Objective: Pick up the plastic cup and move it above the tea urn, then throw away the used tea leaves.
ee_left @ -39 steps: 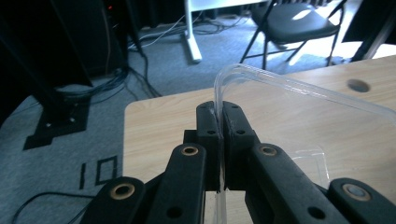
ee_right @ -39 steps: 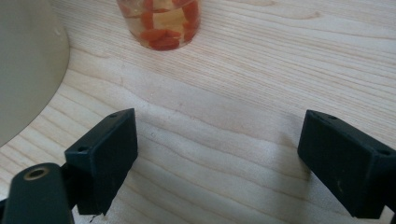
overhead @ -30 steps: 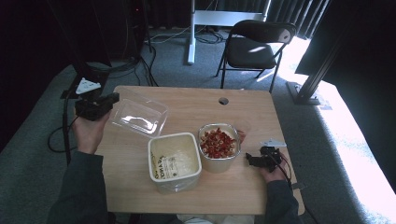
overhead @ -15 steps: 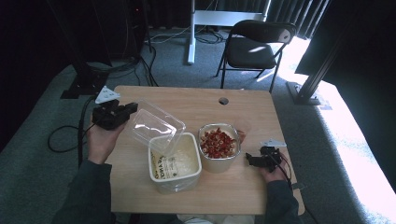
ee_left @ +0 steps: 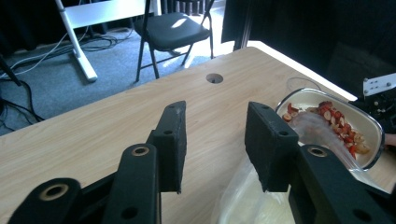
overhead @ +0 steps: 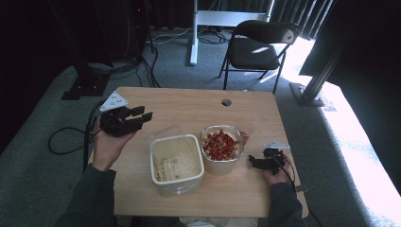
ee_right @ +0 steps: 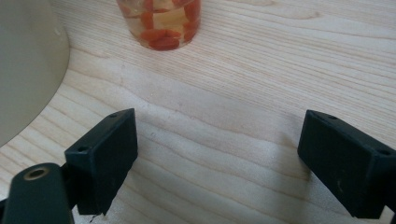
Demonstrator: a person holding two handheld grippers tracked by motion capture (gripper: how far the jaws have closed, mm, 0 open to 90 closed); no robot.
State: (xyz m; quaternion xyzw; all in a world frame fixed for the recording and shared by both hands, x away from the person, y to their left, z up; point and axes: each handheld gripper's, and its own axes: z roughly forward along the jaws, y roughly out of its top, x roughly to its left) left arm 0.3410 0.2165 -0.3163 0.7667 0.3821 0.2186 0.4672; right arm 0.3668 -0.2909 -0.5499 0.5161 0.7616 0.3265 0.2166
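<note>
A white tub (overhead: pixel 178 181) stands at the table's front middle, and a clear lid (overhead: pixel 166 131) lies over its top. My left gripper (overhead: pixel 142 113) hovers open just left of the tub, nothing between its fingers. In the left gripper view that gripper (ee_left: pixel 215 126) looks over the clear lid (ee_left: pixel 243 198) toward a glass bowl (ee_left: pixel 303 95) of red and pale pieces. The bowl (overhead: pixel 222 164) stands right of the tub. My right gripper (overhead: pixel 253 163) rests wide open on the table right of the bowl. Ahead of the right gripper (ee_right: pixel 217 140) stands a small clear cup (ee_right: pixel 161 23) of red pieces.
The wooden table (overhead: pixel 189 109) has a round cable hole (overhead: pixel 226 102) near its far edge. A black chair (overhead: pixel 257 47) stands on the carpet beyond it. Cables trail off the table's left side. The bowl's wall (ee_right: pixel 28 60) shows at the left of the right gripper view.
My left gripper carried the clear lid from the table's left over to the white tub and let it go. The right gripper has stayed in place.
</note>
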